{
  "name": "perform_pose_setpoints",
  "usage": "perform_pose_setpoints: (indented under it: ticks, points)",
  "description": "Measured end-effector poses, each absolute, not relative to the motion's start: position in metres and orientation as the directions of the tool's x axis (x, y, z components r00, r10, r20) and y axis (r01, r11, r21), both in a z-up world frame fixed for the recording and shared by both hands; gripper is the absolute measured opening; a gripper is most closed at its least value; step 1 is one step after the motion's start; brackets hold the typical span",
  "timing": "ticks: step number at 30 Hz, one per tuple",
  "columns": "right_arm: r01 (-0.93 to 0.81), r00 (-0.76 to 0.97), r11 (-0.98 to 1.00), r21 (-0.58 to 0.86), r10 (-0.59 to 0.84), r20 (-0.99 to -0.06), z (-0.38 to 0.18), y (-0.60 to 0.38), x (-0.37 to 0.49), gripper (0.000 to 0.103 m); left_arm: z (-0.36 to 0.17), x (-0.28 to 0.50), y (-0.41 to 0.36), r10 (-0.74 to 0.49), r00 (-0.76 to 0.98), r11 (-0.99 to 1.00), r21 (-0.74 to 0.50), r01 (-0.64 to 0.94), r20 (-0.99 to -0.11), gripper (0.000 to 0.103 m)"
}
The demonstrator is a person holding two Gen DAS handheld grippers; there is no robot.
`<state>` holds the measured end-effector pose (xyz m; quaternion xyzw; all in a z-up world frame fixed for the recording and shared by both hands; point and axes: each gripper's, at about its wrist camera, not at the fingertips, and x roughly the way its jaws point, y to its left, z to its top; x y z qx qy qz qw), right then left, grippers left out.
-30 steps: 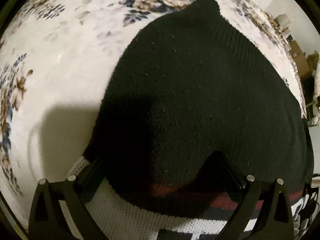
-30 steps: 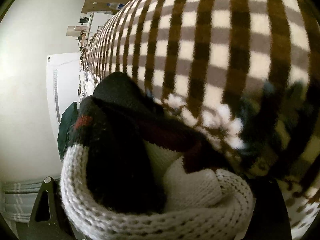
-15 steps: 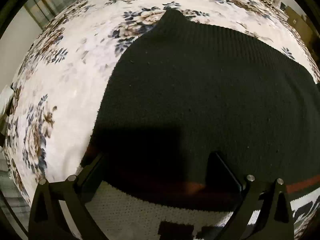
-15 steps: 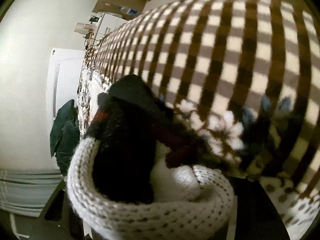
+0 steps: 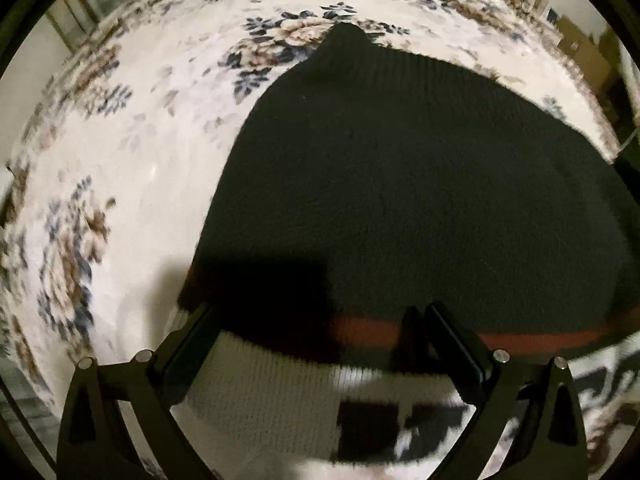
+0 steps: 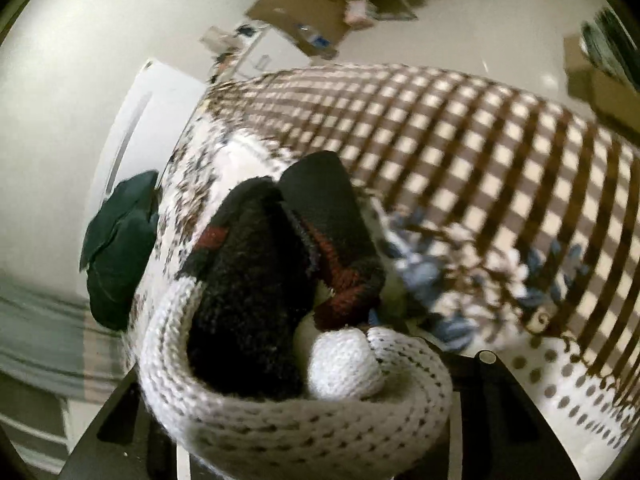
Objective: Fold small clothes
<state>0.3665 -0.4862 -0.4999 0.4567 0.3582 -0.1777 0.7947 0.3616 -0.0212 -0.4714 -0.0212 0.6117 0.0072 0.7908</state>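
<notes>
A knit sweater, black with a red stripe and a white patterned lower part, lies spread on a floral bedspread in the left wrist view. My left gripper is open, its fingers standing wide apart just over the sweater's red stripe and white band. In the right wrist view my right gripper is shut on a bunched fold of the same sweater, held lifted. Its fingertips are hidden by the white knit.
A brown-and-cream checked blanket covers the bed beyond the right gripper. A dark green cloth hangs at the bed's left edge by a white cabinet. Cardboard boxes lie on the floor beyond.
The right gripper has lifted and tilted with the bunched sweater, so more floor and room show. The left gripper has backed off slightly; the sweater lies flatter and more bedspread shows.
</notes>
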Motion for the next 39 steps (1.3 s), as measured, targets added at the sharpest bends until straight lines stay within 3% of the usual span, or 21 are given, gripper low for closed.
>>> perform_pose_setpoints:
  ticks: [10,17,25,26,27,28,30,31,33,36,39]
  points:
    - [0.465,0.673,0.779,0.421,-0.001,-0.740,-0.442,-0.358,0.405,0.043,-0.426,0.325,0.059,-0.043,0.313,0.987,-0.088,-0.133,-0.949,0.103]
    - [0.199,0.657,0.968,0.151,-0.018,-0.754,-0.439,-0.174,0.436,0.041,-0.418,0.299,0.133,0.007,0.325,0.958,-0.087,-0.273,-0.946,0.103]
    - [-0.215,0.566,0.949,-0.229,-0.071,-0.821,-0.534,0.039,0.417,0.040,-0.443,0.254,0.197,0.027,0.256,0.902,-0.087,-0.422,-0.966,0.103]
    - [-0.239,0.562,0.934,-0.265,-0.089,-0.822,-0.547,0.049,0.410,0.042,-0.445,0.249,0.203,0.019,0.251,0.896,-0.095,-0.434,-0.968,0.103]
    - [-0.262,0.559,0.920,-0.293,-0.103,-0.822,-0.551,0.056,0.404,0.050,-0.445,0.246,0.205,0.012,0.250,0.891,-0.103,-0.441,-0.968,0.103]
    - [-0.283,0.549,0.913,-0.293,-0.096,-0.830,-0.553,0.057,0.402,0.067,-0.446,0.242,0.208,0.002,0.250,0.884,-0.115,-0.452,-0.968,0.103]
    - [-0.337,0.475,0.923,-0.185,-0.003,-0.880,-0.546,0.055,0.400,0.078,-0.445,0.239,0.208,-0.027,0.257,0.873,-0.148,-0.464,-0.966,0.103]
    - [-0.344,0.446,0.929,-0.138,0.032,-0.894,-0.539,0.053,0.401,0.080,-0.444,0.238,0.207,-0.046,0.261,0.868,-0.167,-0.467,-0.964,0.103]
    - [-0.366,0.321,0.924,0.111,0.238,-0.917,-0.519,0.037,0.406,0.087,-0.436,0.238,0.200,-0.101,0.283,0.854,-0.230,-0.468,-0.954,0.103]
    - [-0.247,0.209,0.845,0.474,0.524,-0.826,-0.486,-0.008,0.410,0.088,-0.416,0.245,0.179,-0.177,0.335,0.844,-0.318,-0.432,-0.926,0.103]
    - [-0.097,0.262,0.829,0.551,0.556,-0.789,-0.457,-0.070,0.412,0.088,-0.402,0.258,0.149,-0.254,0.368,0.835,-0.395,-0.382,-0.894,0.103]
